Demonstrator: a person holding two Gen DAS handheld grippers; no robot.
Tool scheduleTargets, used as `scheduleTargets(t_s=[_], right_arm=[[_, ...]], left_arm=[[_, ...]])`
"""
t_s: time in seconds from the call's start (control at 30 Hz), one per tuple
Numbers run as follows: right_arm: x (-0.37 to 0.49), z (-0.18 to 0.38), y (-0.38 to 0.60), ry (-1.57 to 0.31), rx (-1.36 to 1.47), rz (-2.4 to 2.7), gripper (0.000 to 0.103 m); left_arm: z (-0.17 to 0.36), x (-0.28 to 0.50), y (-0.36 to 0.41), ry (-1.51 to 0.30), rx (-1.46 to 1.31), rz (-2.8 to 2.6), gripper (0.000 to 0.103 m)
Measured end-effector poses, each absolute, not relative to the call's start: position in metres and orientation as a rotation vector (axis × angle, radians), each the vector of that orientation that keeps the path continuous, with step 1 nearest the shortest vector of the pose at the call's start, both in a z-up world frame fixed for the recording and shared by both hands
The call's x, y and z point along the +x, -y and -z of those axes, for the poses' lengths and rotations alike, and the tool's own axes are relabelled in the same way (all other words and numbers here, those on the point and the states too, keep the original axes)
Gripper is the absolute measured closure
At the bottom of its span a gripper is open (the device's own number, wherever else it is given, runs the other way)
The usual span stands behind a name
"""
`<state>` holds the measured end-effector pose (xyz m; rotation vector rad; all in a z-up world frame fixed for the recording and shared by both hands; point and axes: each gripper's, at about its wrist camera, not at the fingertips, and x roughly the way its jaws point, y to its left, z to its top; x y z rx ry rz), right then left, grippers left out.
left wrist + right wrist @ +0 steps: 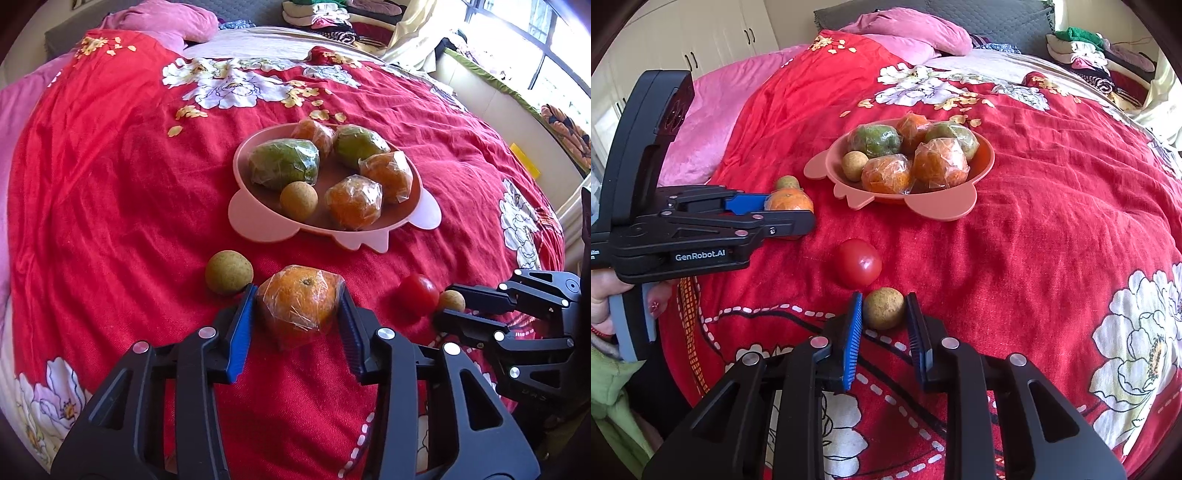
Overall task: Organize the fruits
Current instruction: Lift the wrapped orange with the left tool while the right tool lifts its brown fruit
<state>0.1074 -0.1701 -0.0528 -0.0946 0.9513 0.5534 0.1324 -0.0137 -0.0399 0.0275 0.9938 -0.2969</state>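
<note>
Wrapped orange (298,303) sits on the bed (110,206) between my left gripper (297,312) pads, touching both; film looks slippery, so I squeeze its middle. My right gripper (883,314) brackets a small, light longan (884,308), barely gapped.

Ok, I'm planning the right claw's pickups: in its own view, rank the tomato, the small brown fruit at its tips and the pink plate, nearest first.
1. Small brown fruit, between the right claw fingers.
2. Tomato, just beyond, slightly left.
3. Pink plate, farthest, ahead.
</note>
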Motion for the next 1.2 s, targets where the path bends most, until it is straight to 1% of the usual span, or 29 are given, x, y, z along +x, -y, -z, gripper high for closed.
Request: scheduleTargets(t_s=[0.73,1.2], right_arm=[[0.100,0.022,0.180,-0.880,-0.060,-0.560,0.081],[0.106,-0.002,0.189,-0.827,-0.042,-0.545,0.081]], left_arm=[[0.001,0.116,0.017,-0.948,0.006,0.337,0.069],[-0.013,0.118,0.022,-0.927,0.014,0.343,0.069]])
